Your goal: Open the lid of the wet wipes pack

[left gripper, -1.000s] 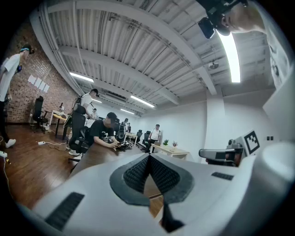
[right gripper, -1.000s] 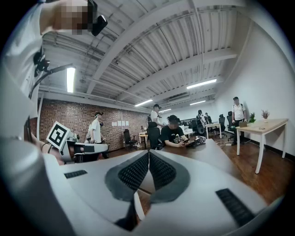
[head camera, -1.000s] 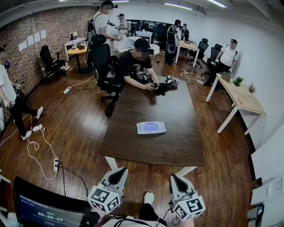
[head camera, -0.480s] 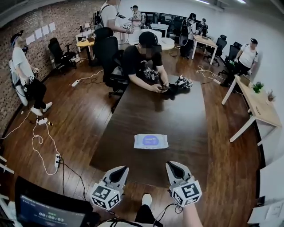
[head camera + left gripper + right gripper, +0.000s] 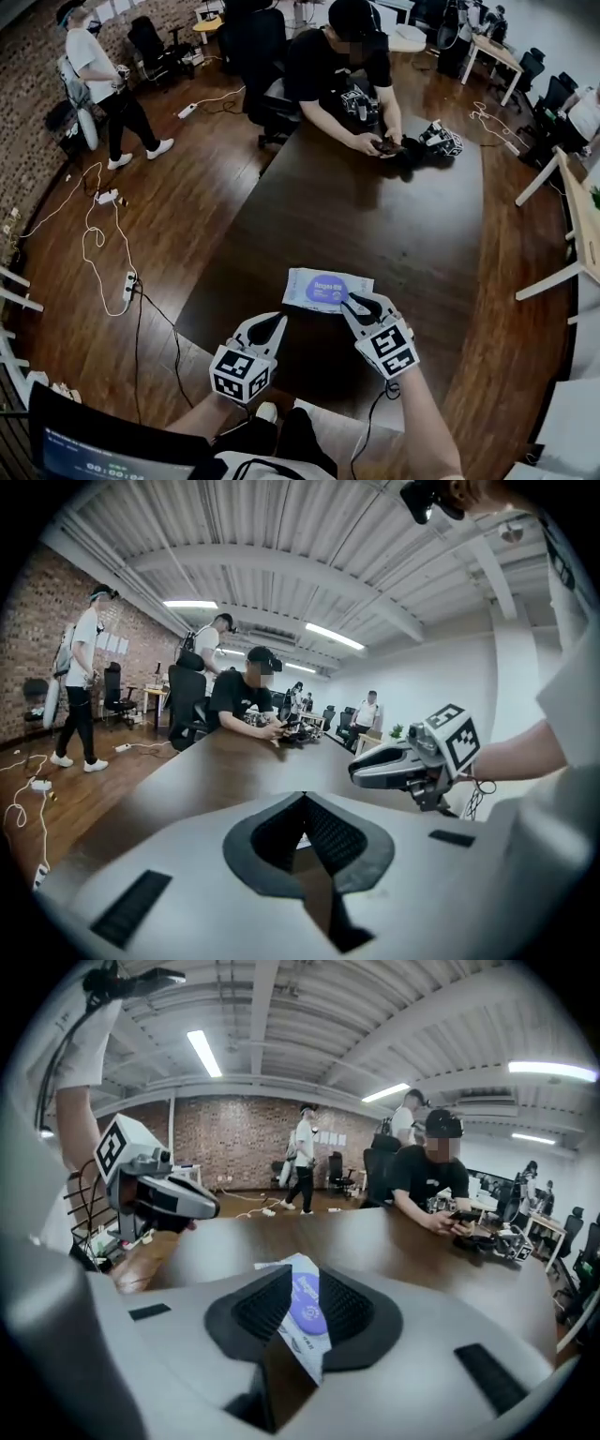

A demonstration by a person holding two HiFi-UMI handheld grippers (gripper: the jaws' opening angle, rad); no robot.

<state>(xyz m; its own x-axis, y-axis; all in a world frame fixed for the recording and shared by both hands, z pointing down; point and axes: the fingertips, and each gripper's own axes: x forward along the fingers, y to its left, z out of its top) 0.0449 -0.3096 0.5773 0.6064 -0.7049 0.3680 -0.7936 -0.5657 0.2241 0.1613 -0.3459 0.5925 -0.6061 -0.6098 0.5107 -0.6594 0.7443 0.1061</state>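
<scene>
The wet wipes pack (image 5: 323,289) is white with a purple lid label and lies flat near the front of the dark table (image 5: 375,216). My right gripper (image 5: 350,298) hovers at the pack's right end, its jaws opening. In the right gripper view (image 5: 302,1274) the pack (image 5: 305,1307) shows through the narrow gap just ahead, and the pads are not pressing on it. My left gripper (image 5: 277,320) sits just short of the pack's front left edge. In the left gripper view (image 5: 302,799) its fingertips meet with nothing held. Each gripper view shows the other gripper at its side: the right gripper (image 5: 361,772) and the left gripper (image 5: 208,1207).
A seated person (image 5: 342,56) works on dark devices (image 5: 431,141) at the table's far end. Cables and a power strip (image 5: 127,286) lie on the wooden floor at the left, where another person (image 5: 94,66) stands. A screen (image 5: 94,441) is at the lower left.
Both grippers have travelled forward and down from beyond the table's near edge to the pack. The head view has tilted further down, so the pack now lies right at the fingertips.
</scene>
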